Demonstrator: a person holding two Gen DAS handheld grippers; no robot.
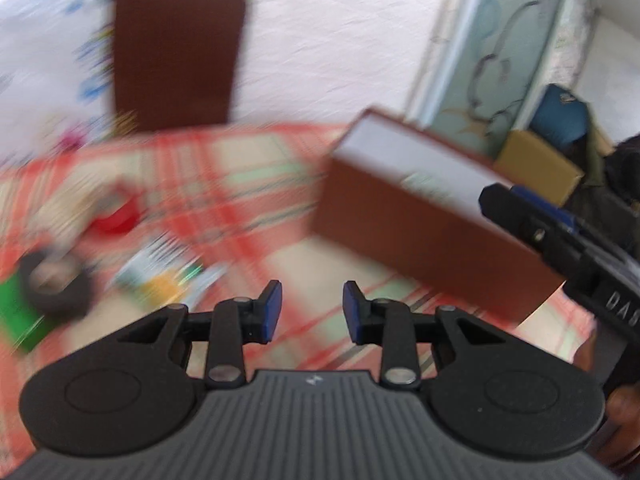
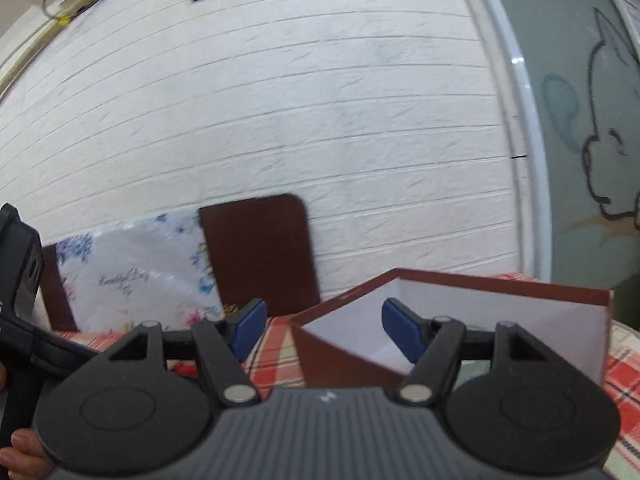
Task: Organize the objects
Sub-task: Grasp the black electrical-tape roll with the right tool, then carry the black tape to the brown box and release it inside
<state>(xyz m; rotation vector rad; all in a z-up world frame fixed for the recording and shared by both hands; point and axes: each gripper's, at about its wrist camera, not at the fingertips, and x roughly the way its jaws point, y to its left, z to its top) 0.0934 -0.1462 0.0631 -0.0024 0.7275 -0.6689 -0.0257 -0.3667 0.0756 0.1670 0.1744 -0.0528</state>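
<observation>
On the checked bench (image 1: 240, 184), a green box (image 1: 16, 316), a black tape roll (image 1: 56, 284) and a red object (image 1: 116, 216) lie blurred to the left of the left claw (image 1: 312, 310), whose blue pads stand apart, holding nothing. The open brown box (image 1: 420, 216) sits ahead to its right. The right claw (image 2: 324, 330) gapes wide and empty at that box's near corner, right pad over its white interior.

White brick wall (image 2: 280, 100) behind; frosted glass door (image 2: 580, 120) at right; plaid tablecloth (image 1: 248, 184) covers the table.
</observation>
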